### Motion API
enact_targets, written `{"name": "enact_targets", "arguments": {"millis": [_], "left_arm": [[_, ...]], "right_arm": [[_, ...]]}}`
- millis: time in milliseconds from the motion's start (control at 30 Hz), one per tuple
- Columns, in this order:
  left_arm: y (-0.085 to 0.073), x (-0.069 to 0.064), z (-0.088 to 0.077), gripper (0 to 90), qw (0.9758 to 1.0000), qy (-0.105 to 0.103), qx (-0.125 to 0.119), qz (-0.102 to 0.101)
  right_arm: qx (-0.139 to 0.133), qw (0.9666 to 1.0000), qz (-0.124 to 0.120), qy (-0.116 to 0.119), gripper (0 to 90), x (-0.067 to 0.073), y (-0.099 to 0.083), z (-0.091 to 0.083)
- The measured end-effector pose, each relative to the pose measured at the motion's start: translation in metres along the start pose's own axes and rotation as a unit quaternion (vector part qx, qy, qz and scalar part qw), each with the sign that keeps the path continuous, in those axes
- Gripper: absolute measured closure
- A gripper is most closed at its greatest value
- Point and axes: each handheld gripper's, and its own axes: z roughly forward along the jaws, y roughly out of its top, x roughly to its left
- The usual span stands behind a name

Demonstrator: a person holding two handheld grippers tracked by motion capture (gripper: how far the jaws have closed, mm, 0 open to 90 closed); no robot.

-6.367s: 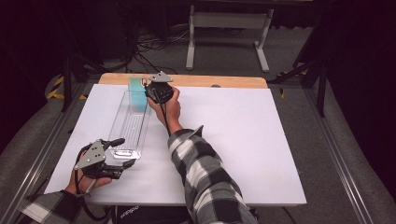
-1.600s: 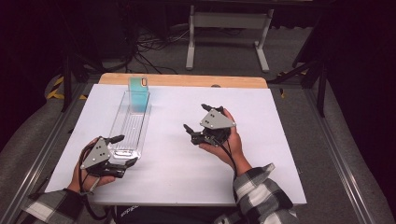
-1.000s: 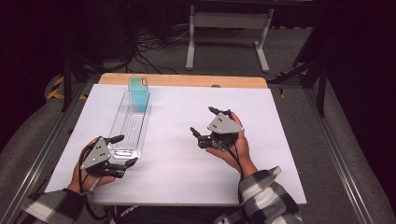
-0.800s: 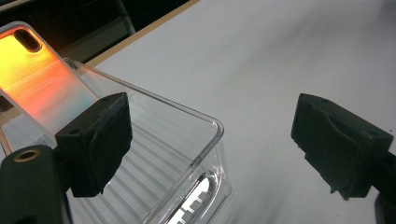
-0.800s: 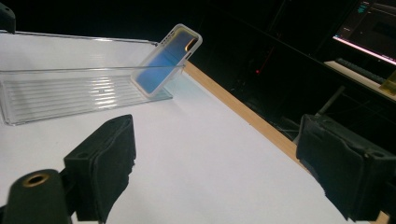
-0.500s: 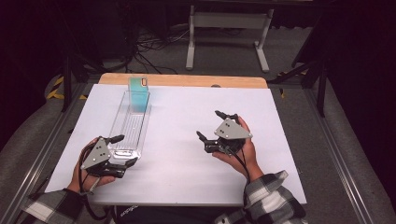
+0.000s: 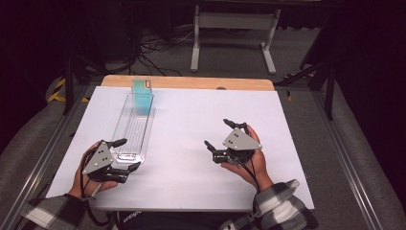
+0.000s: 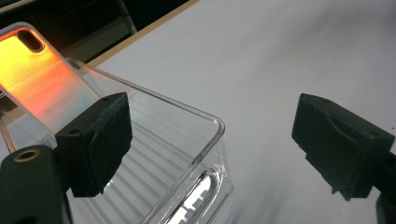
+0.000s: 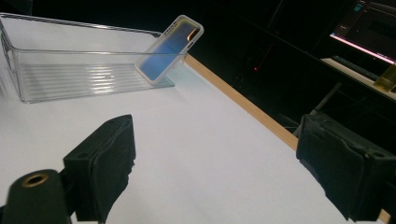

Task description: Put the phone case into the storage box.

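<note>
A long clear plastic tray (image 7: 135, 125) lies on the left of the white table. A teal phone case (image 7: 142, 95) leans upright inside its far end. My left gripper (image 7: 126, 154) is open at the tray's near end; in the left gripper view (image 8: 215, 144) the tray's near corner (image 8: 205, 140) sits between the jaws, untouched, and the phone case (image 8: 37, 70) glows orange beyond. My right gripper (image 7: 219, 134) is open over bare table right of centre, holding nothing. From the right gripper (image 9: 219, 172), the tray (image 9: 70, 70) and the leaning case (image 9: 170, 44) lie farther off.
The white table top (image 7: 191, 115) ends in a wooden strip (image 7: 191, 82) along its far edge. A metal stand (image 7: 230, 24) and cables stand on the floor behind. Metal rails (image 7: 352, 158) run along both sides of the table.
My right hand left the phone case at the tray's far end, then drifted right and toward the near edge with its jaws open. The left hand and the tray have stayed put.
</note>
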Motion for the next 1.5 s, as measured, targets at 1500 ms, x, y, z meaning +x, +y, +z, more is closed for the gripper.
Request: {"name": "enact_targets", "arguments": {"millis": [1500], "left_arm": [[0.001, 0.0, 0.0, 12.9, 1.0, 0.0, -0.009, -0.003]], "right_arm": [[0.026, 0.9995, 0.011, -0.016, 12.1, -0.002, -0.038, -0.035]]}}
